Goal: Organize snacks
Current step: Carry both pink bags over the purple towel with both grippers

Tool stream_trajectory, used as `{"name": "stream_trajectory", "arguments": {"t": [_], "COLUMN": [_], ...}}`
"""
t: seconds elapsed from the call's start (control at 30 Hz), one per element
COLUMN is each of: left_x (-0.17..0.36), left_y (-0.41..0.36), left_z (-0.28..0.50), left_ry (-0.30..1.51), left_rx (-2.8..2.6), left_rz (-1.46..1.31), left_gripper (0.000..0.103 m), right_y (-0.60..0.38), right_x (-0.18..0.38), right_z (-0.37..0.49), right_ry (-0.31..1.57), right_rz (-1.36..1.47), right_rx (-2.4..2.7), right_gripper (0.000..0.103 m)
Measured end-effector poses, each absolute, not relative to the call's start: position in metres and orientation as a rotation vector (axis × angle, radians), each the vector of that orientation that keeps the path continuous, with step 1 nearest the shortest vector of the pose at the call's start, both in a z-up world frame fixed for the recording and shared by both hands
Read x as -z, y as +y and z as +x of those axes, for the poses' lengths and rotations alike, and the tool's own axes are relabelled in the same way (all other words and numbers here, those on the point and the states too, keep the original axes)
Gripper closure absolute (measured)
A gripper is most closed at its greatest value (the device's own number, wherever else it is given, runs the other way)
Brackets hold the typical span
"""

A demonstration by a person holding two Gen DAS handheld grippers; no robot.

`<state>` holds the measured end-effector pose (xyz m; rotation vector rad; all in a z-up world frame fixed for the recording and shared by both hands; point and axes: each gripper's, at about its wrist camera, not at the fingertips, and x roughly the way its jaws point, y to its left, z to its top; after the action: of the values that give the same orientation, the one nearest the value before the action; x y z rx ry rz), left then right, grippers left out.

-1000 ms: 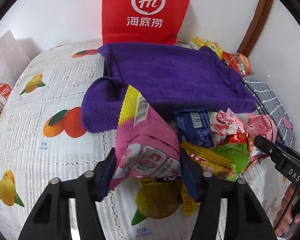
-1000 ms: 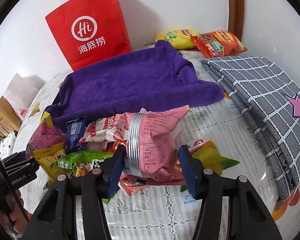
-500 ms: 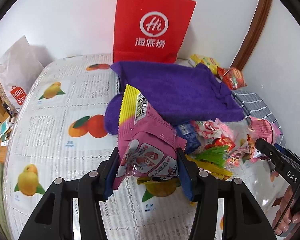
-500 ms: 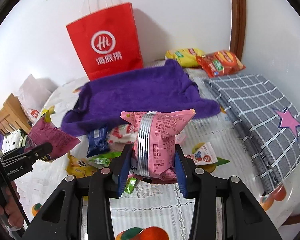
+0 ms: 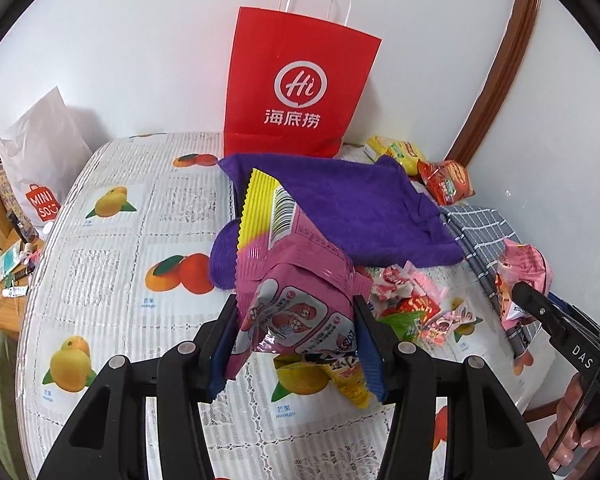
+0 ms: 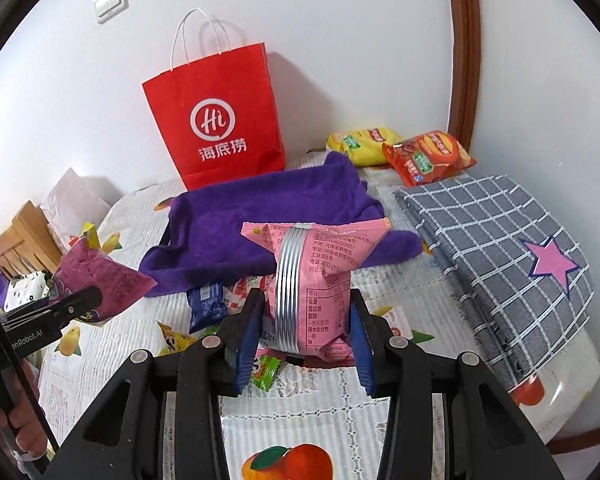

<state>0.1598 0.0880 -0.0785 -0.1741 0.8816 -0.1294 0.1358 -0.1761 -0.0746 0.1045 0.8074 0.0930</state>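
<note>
Left wrist view: magenta snack bag (image 5: 296, 280) pinched between the left gripper (image 5: 296, 344) fingers, lifted clear of the table (image 5: 112, 248), long axis running up toward 11 o'clock with the yellow crimped end leading. Right wrist view: pale pink snack packet (image 6: 312, 284) clamped by the right gripper (image 6: 306, 344), standing upright, silver seam facing the lens, top edge at 12 o'clock. Both sets of fingers closed on a load, neither spread.

Outward now: loose snack pile (image 5: 416, 308) on the table, at 3 o'clock from the left fingers, just below and left of the right ones. Purple towel (image 6: 268, 216) draped beyond the pile at 12 o'clock in both views. Behind it, red paper bag (image 6: 216, 120) upright against the wall, mouth open upward: dead ahead, 12 o'clock, for the left; 11 o'clock for the right. Probably the drop target, though nothing confirms it. Left arm looking squarer to it, perhaps nearer. Yellow chip bag (image 6: 360, 142) and orange chip bag (image 6: 430, 156) parked at 1 o'clock, beside a checked grey cloth (image 6: 500, 248).
</note>
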Motion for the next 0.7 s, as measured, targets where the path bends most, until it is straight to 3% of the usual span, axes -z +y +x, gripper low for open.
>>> {"name": "stream_trajectory", "arguments": {"t": [0.7], "left_x": [0.045], "left_y": [0.071], "left_z": [0.223], "left_ry": [0.848], "left_rx": [0.083], "left_rz": [-0.132], "left_gripper": [0.052], "right_y": [-0.182], "right_x": [0.033], "right_z": [0.209], "right_ry": [0.773], "right_rz": [0.024], "right_rx": [-0.120], "right_gripper": [0.062]}}
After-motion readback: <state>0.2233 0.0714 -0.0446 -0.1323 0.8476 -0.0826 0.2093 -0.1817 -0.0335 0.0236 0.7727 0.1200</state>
